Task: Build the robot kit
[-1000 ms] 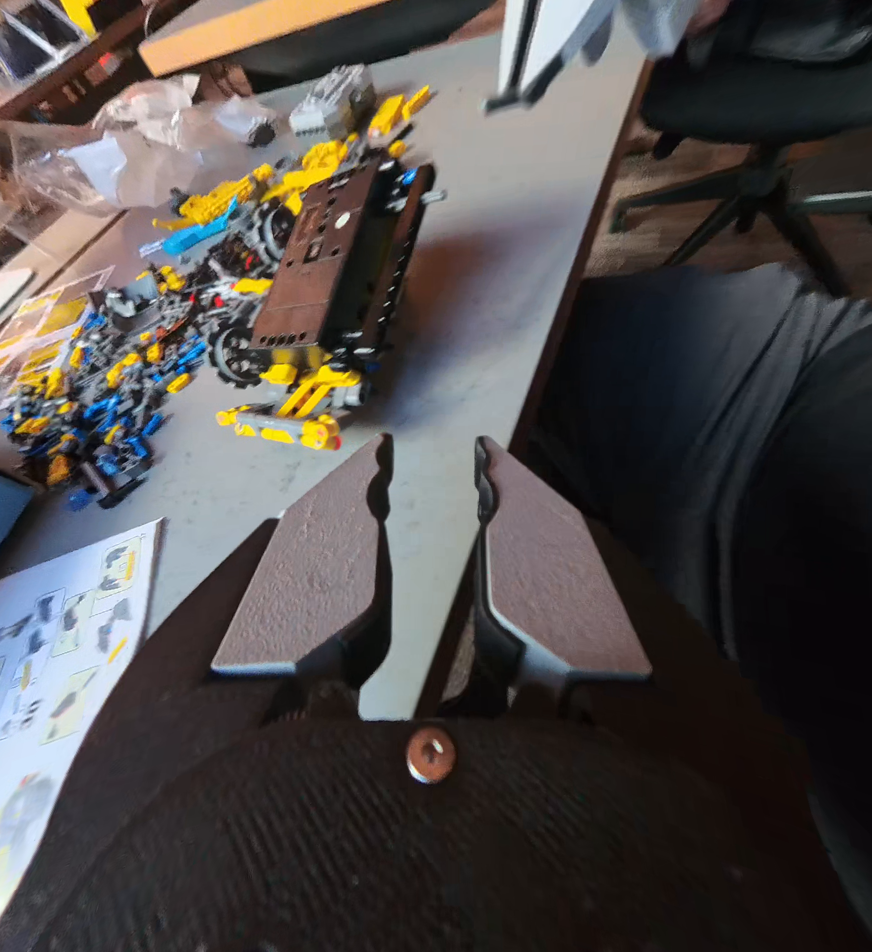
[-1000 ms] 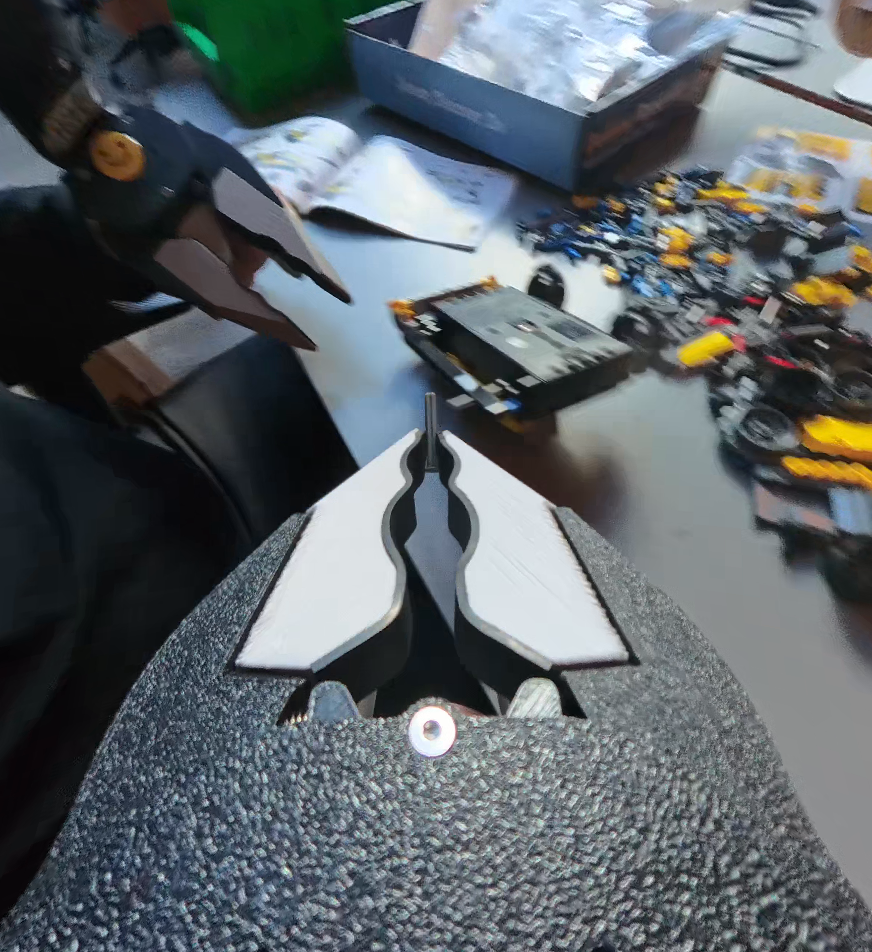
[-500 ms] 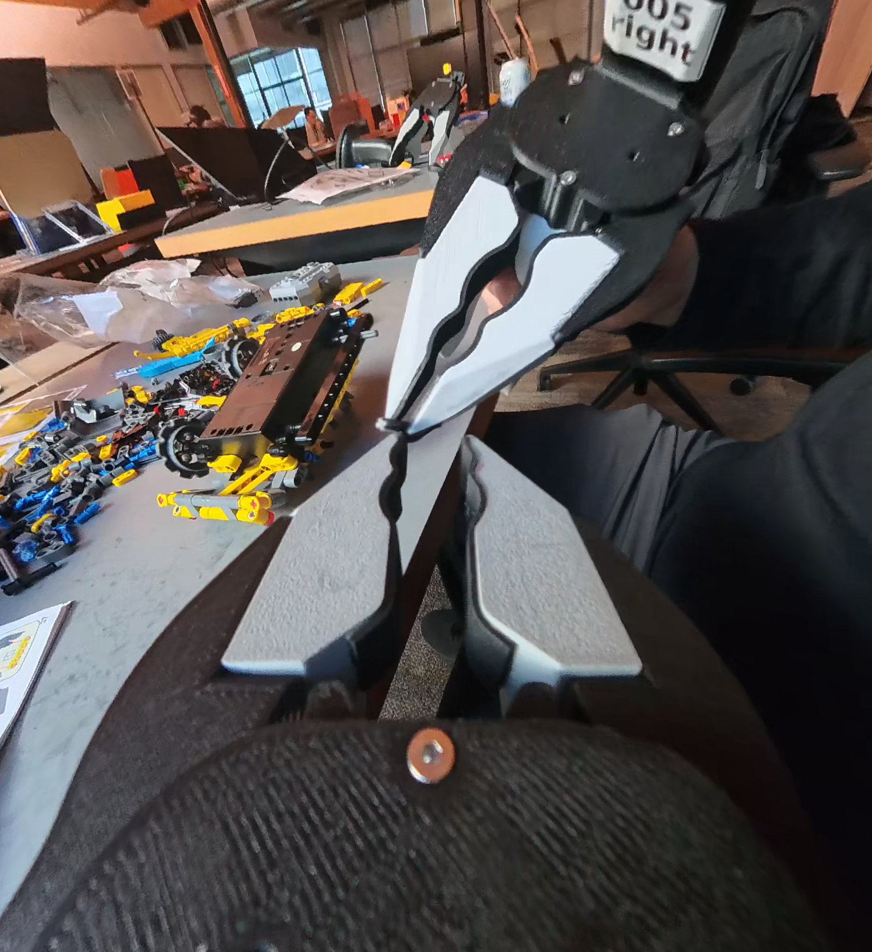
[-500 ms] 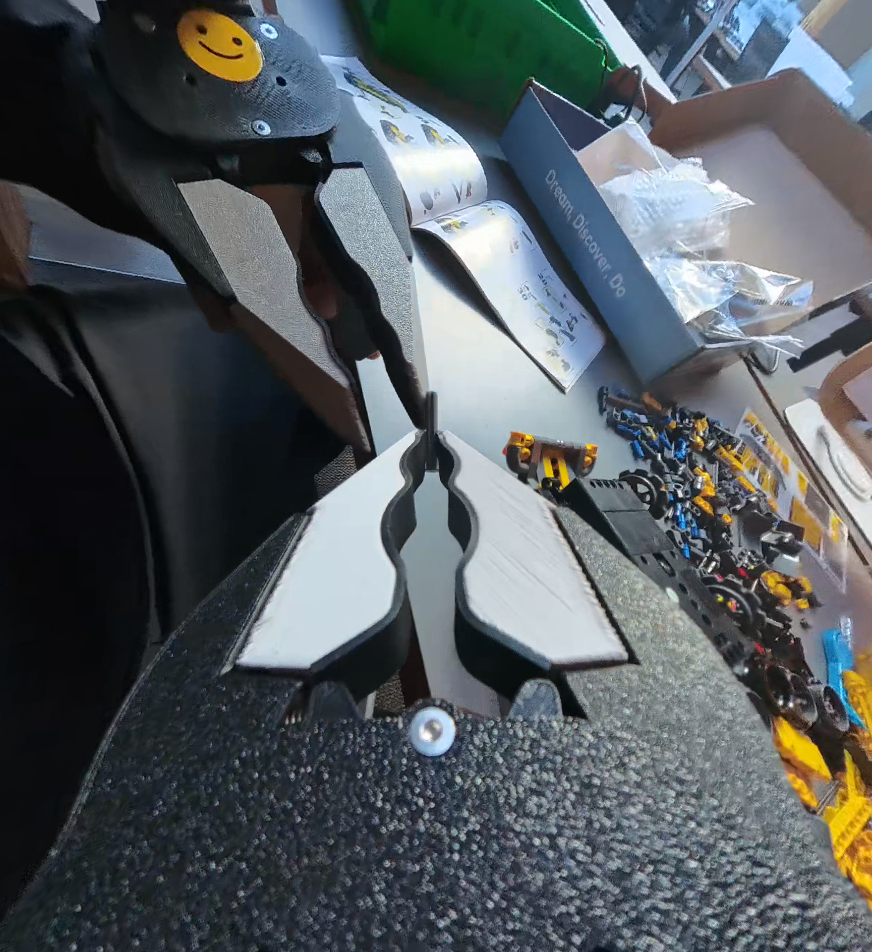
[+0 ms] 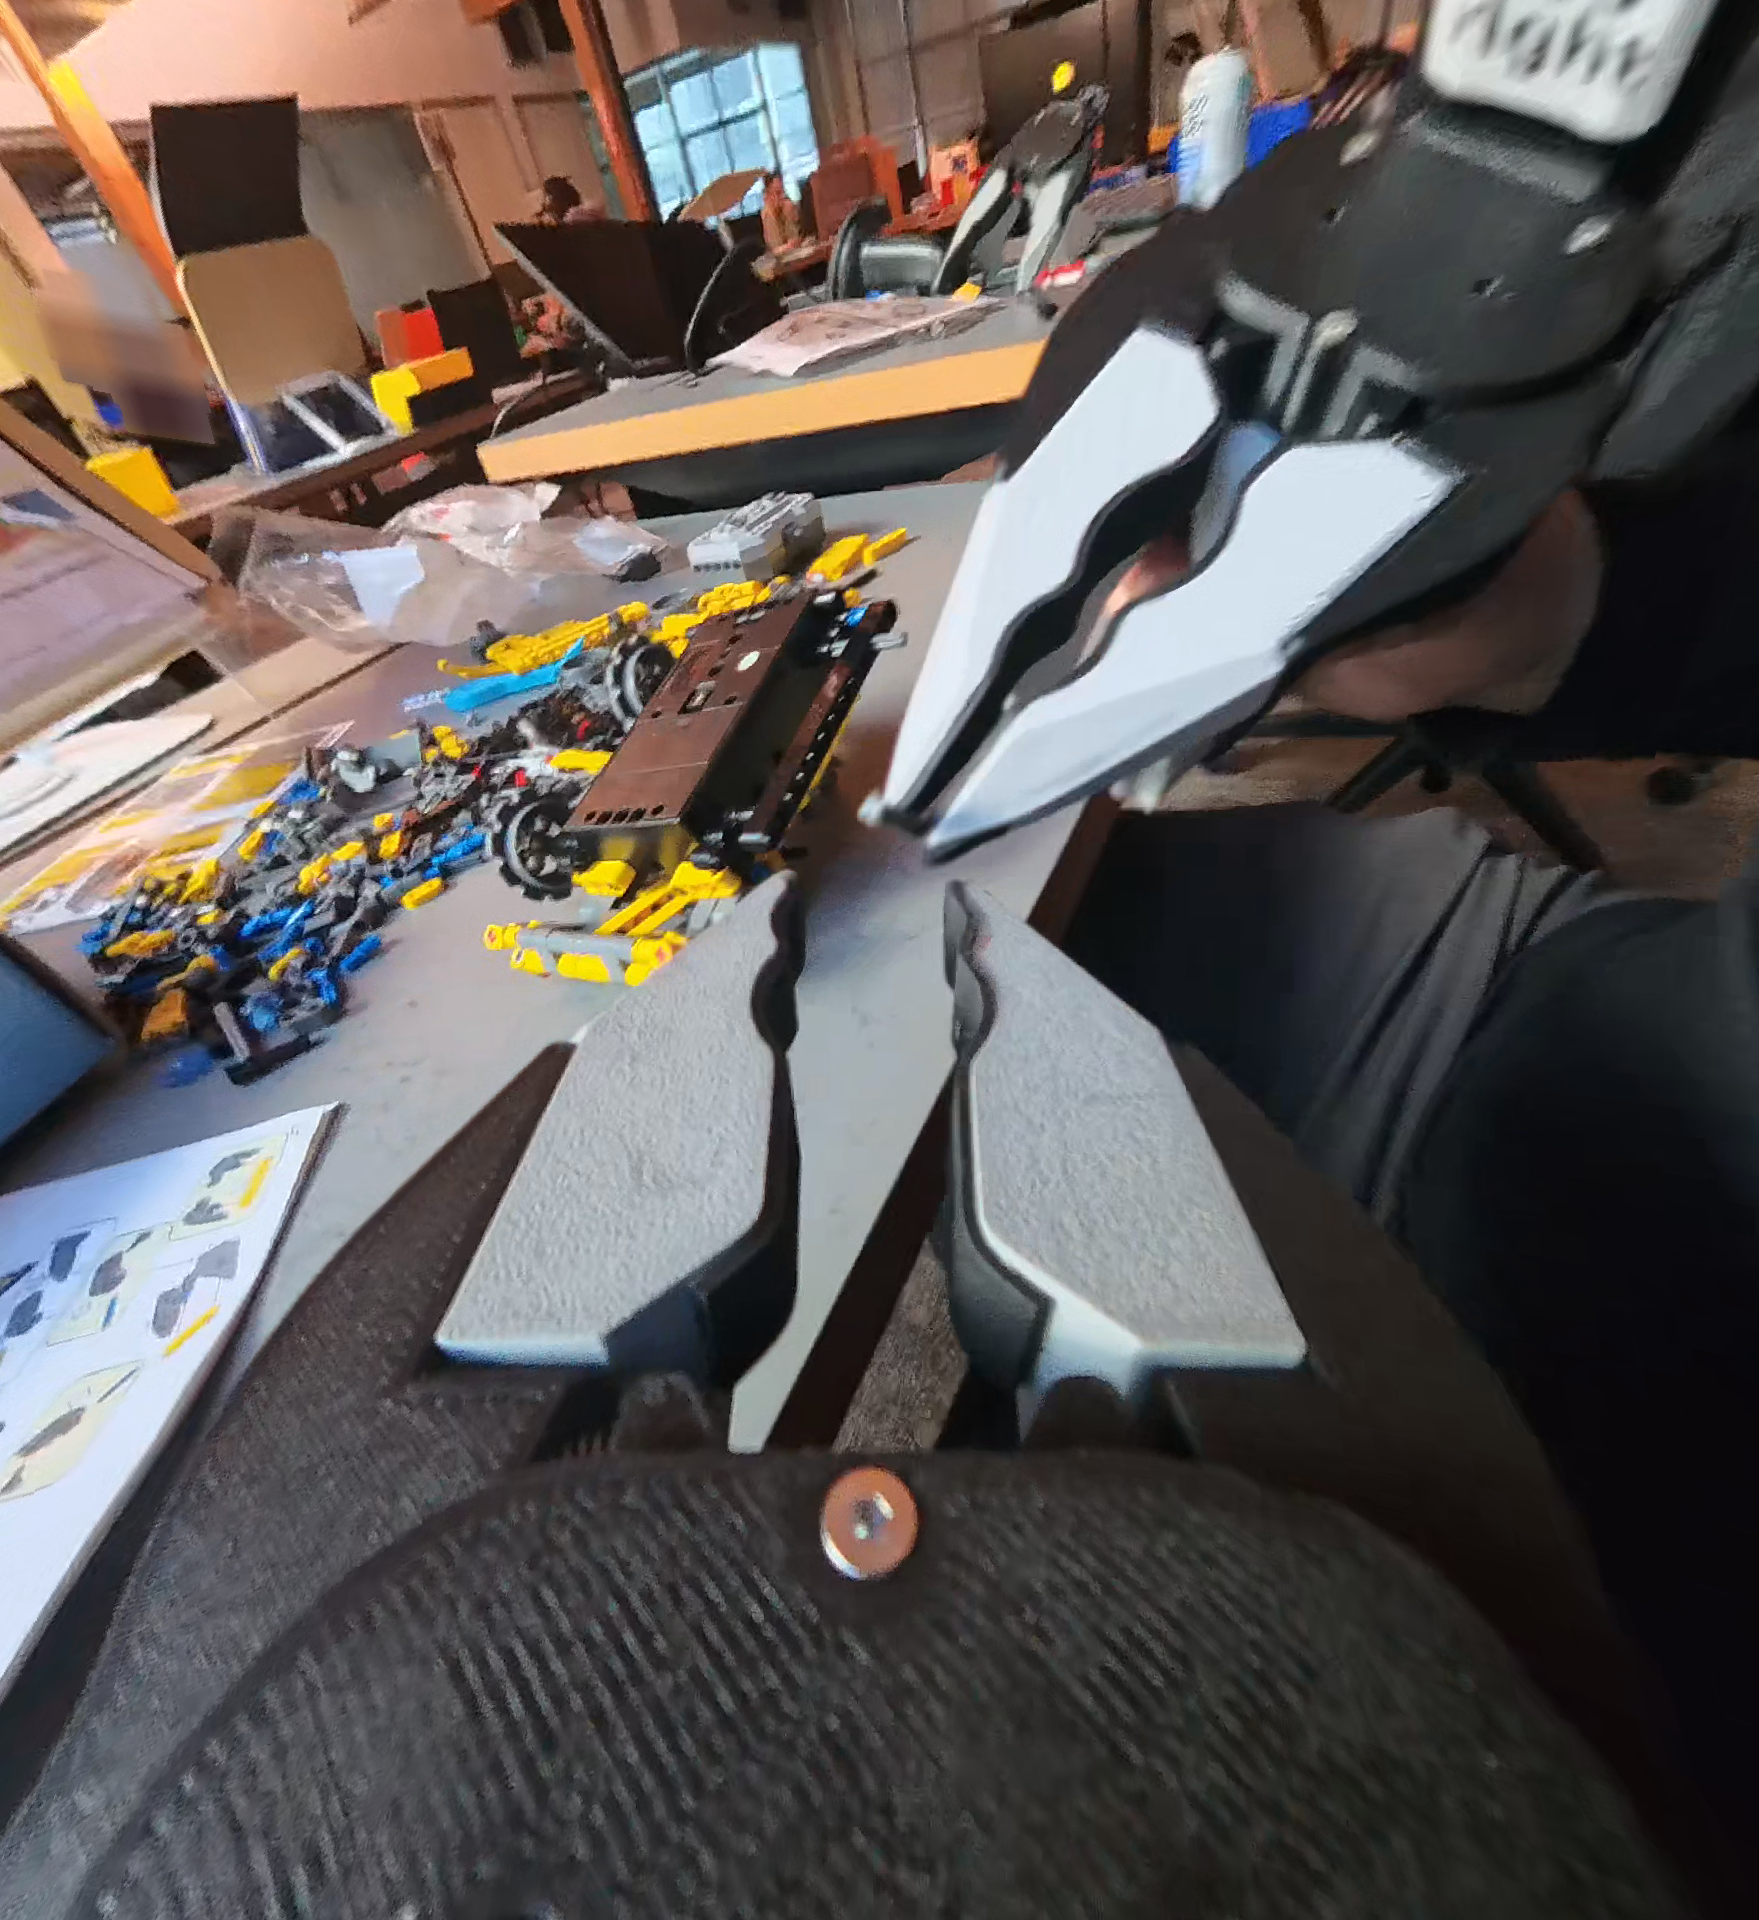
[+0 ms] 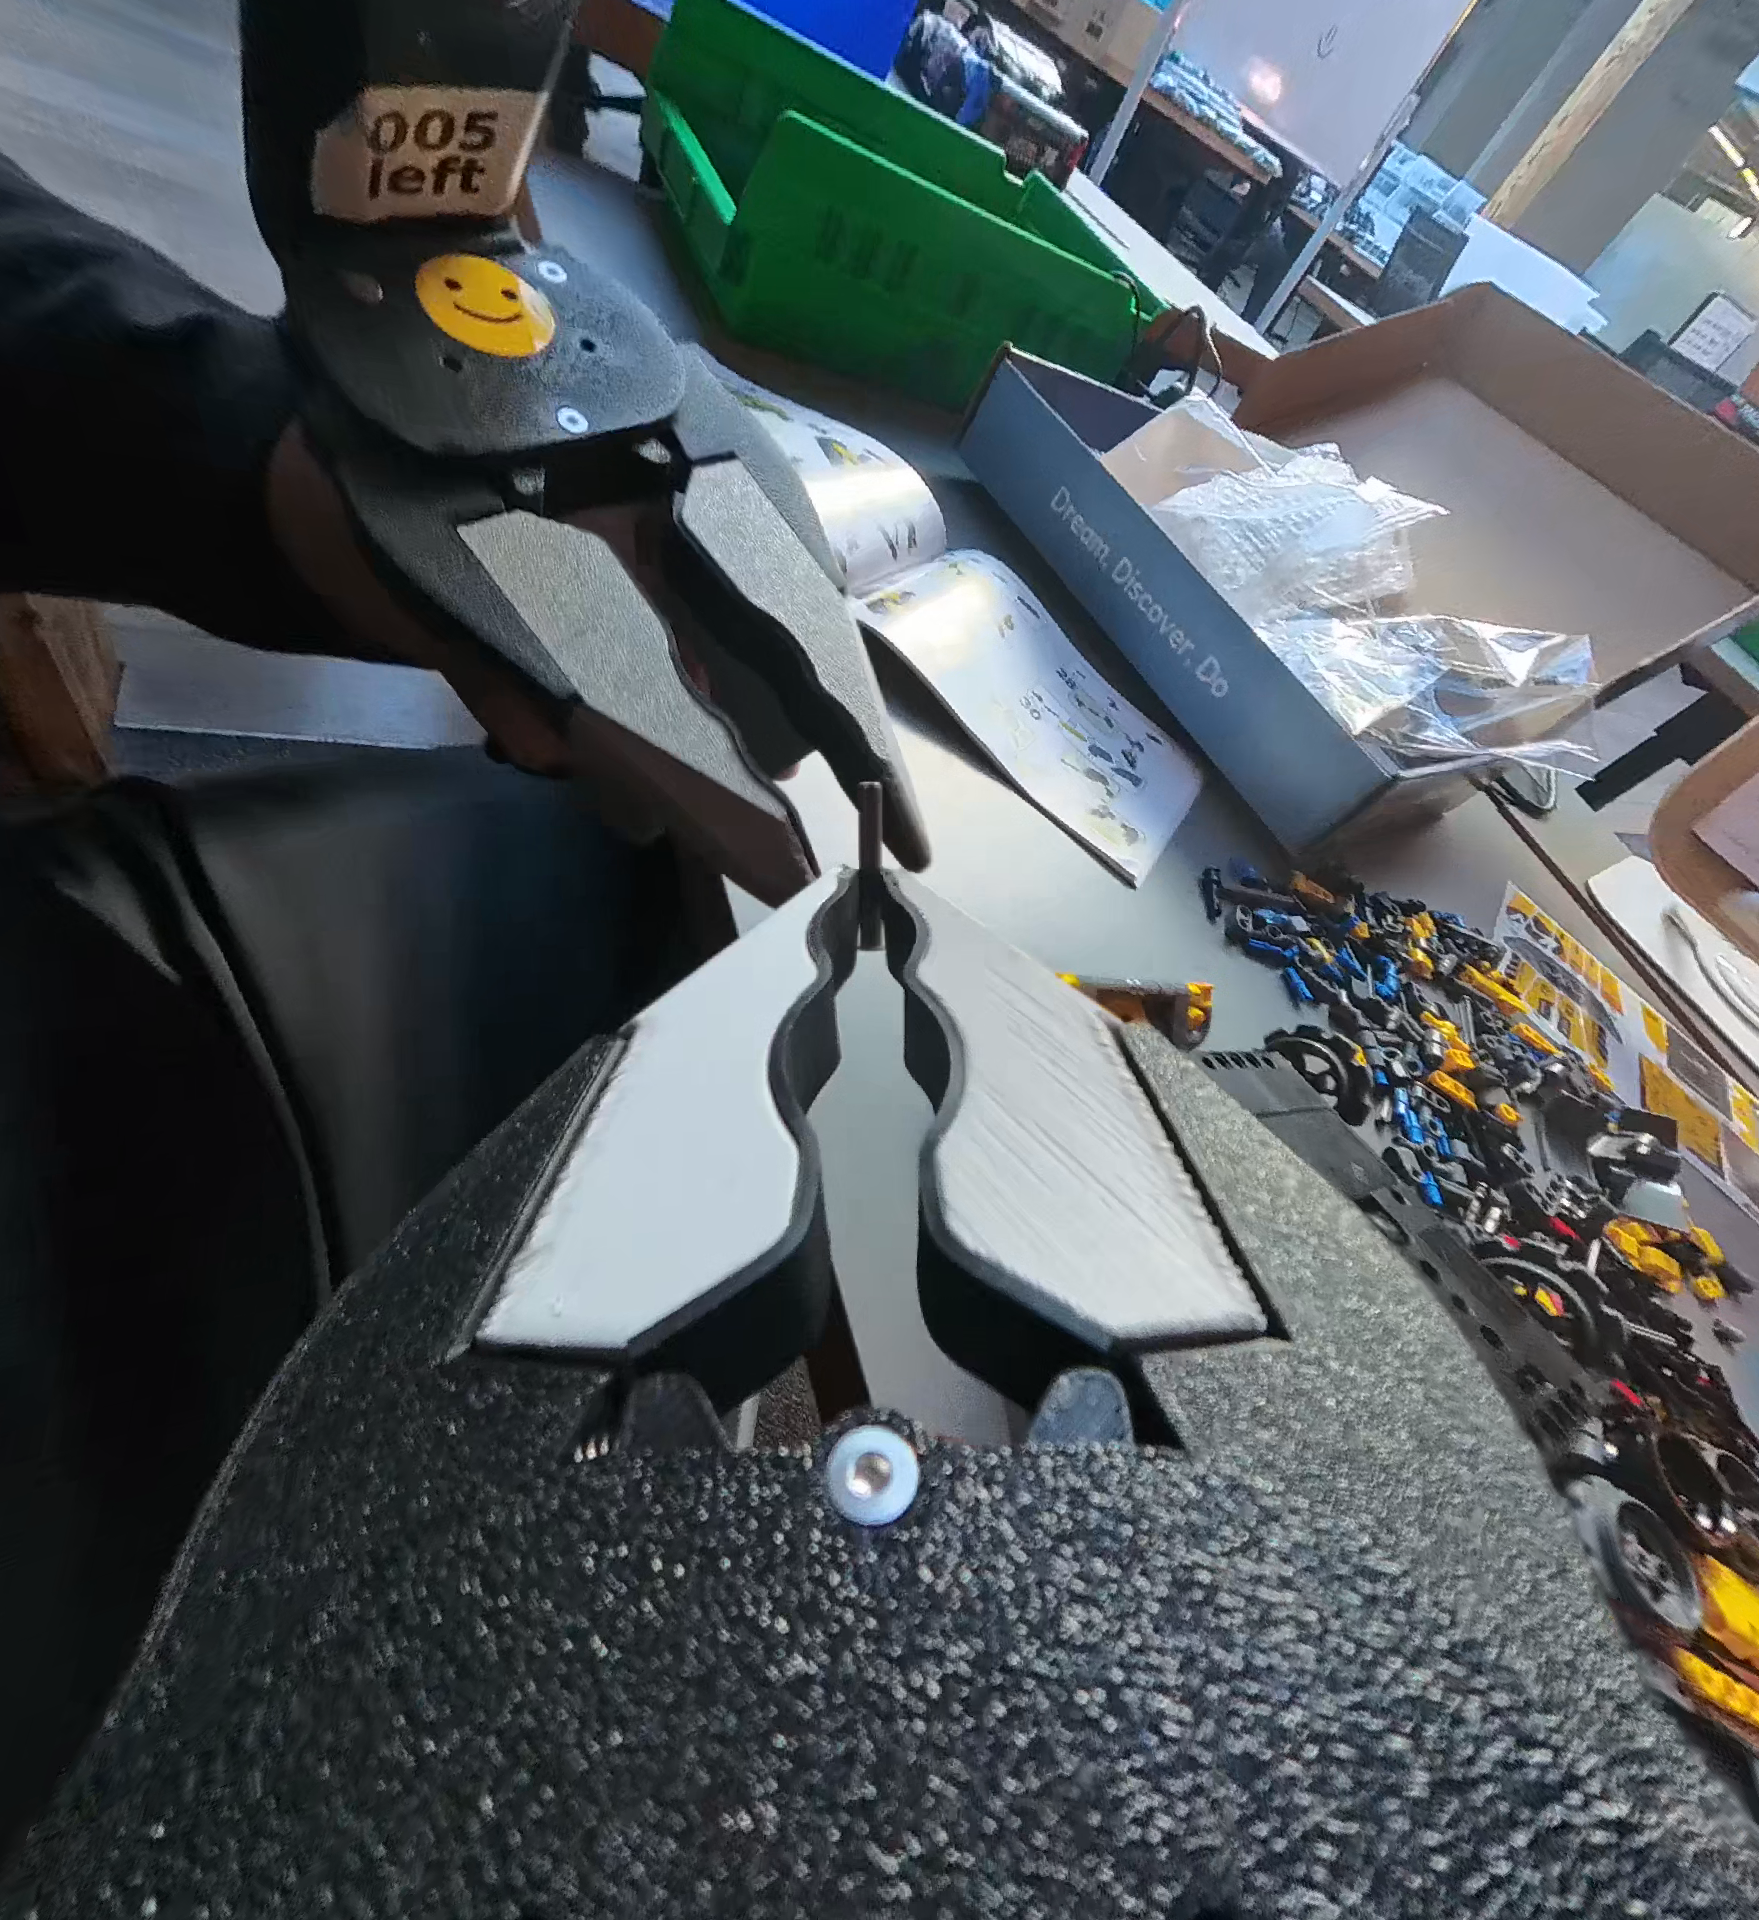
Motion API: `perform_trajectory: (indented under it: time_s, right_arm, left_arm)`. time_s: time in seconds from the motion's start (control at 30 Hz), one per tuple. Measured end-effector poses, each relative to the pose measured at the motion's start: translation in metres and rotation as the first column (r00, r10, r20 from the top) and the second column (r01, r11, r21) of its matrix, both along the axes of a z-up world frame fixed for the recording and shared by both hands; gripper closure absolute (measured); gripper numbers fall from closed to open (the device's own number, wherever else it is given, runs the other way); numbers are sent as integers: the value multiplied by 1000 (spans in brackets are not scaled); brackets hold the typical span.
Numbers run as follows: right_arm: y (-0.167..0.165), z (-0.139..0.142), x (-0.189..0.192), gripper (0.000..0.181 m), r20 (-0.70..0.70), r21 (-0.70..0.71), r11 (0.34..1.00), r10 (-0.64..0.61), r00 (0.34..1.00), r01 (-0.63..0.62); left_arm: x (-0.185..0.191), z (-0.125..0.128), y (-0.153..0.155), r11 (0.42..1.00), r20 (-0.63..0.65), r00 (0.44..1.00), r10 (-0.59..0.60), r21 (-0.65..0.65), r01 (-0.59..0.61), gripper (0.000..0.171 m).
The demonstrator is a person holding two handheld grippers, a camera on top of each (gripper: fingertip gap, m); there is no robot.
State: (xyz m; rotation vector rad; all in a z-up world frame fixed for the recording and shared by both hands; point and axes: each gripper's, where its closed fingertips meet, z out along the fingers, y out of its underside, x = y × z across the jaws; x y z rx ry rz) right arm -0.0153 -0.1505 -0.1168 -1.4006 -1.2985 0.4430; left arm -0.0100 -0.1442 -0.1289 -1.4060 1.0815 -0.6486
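Observation:
My right gripper (image 6: 868, 896) is shut on a thin dark pin (image 6: 868, 847) that sticks up from its tips. My left gripper (image 5: 873, 902) is open and empty, its jaws a short way apart. In the right wrist view the left gripper (image 6: 859, 854) points down at the pin, with one fingertip (image 6: 906, 847) right beside it. In the left wrist view the right gripper (image 5: 901, 821) hangs just above and beyond my left fingertips (image 5: 787, 904). Both hover over the near edge of the grey table (image 5: 875, 1049). A half-built black and yellow brick vehicle (image 5: 719, 738) stands just beyond.
A heap of small blue, yellow and black parts (image 5: 262, 914) lies left of the vehicle. An open instruction booklet (image 6: 1041, 707), a grey-blue box (image 6: 1218, 644) with plastic bags, and green bins (image 6: 906, 260) stand farther along. A person's dark-clad lap (image 5: 1581, 1091) is beside the table's edge. Less than 4 cm separates the two grippers' tips.
Over the last second the two grippers came together tip to tip above the table's edge. Since half a second ago the right gripper's tips have shifted slightly right of my left fingers.

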Motion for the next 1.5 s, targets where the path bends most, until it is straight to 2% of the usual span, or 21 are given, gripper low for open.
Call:
perform_trajectory:
  time_s: [0.07,0.2,0.33,0.5,0.67,0.8,0.97,1.1,1.5]
  right_arm:
    - [-1,-4,-6,177,5,-1,1000,2,1000,-2]
    - [4,-3,-8,177,6,46,999,-14,1000,13]
    - [15,-1,-13,177,-32,36,998,-40,999,41]
    - [27,-3,-26,177,-83,15,997,-68,994,70]
    - [32,-22,-37,178,-131,-104,992,-81,988,68]
    - [38,-41,-40,177,-142,-226,972,-103,985,69]
    - [33,-42,-45,177,-162,-322,947,-41,986,-14]
    - [33,-42,-45,178,-176,-377,925,-25,984,-44]
    - [31,-41,-47,177,-196,-430,899,2,981,-87]
  left_arm:
    - [3,4,-7,999,33,999,-34,-24,34,154]
    - [-1,11,-9,994,110,992,-63,-81,72,146]
    - [-13,18,0,994,144,989,-31,-95,45,146]
    - [-30,14,19,996,122,991,59,-66,-52,145]
    - [-40,14,29,989,178,980,88,-134,-64,142]
    - [-48,4,38,987,149,983,103,-138,-82,140]
    - [-45,-4,35,981,162,985,61,-191,-29,141]
    - [-42,-8,34,985,143,988,54,-171,-29,143]
    - [-41,-10,34,982,139,989,52,-185,-26,145]
